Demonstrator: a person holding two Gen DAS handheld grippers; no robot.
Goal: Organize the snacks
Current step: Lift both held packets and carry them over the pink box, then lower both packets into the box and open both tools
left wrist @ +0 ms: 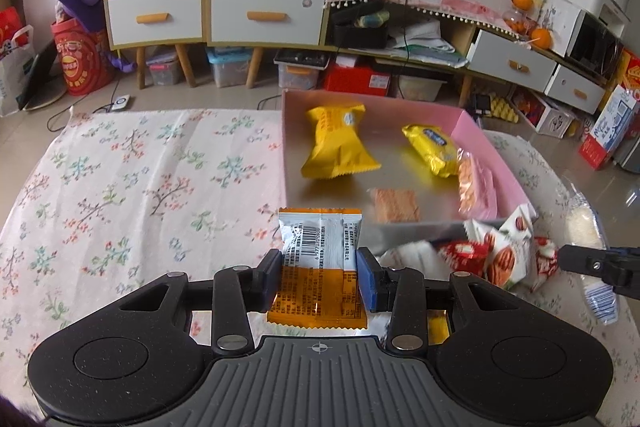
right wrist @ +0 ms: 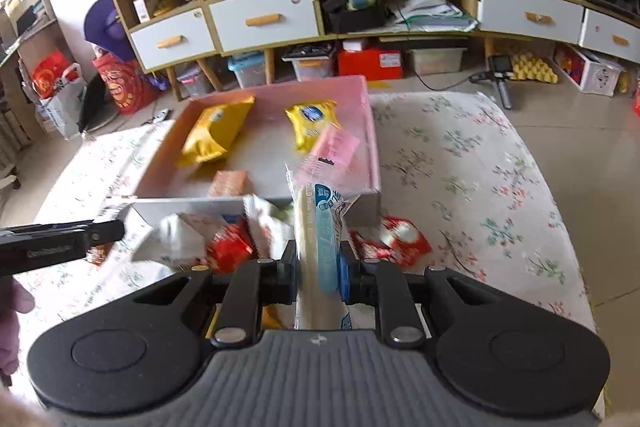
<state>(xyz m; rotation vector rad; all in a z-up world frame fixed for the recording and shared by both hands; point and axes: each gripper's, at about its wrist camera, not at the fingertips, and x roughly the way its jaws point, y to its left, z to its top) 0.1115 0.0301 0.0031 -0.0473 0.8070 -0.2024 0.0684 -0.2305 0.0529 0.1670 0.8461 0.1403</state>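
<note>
Holding one snack each, both hand-held grippers hang over the near end of the table; the left hand-held gripper has its jaws narrowly apart and clamped on an orange-and-silver packet; the right hand-held gripper is fully closed on a slim blue-and-white packet, gripped edge-on.

Destination: the pink box, ahead of both; it already holds a yellow pack, a second yellow pack and wafer packs.

Risks, as judged:
- the slim packet is gripped low and stands tall above the jaws; it may bend or slide out on a quick swing;
- the near box wall rises between grippers and box floor; a low approach would catch a packet on it;
- the grippers sit close together; one could strike the other on a simultaneous release.

Obstructions: loose snacks lie heaped just before the near wall, red packs among them; a gripper passing low would scatter them.
</note>
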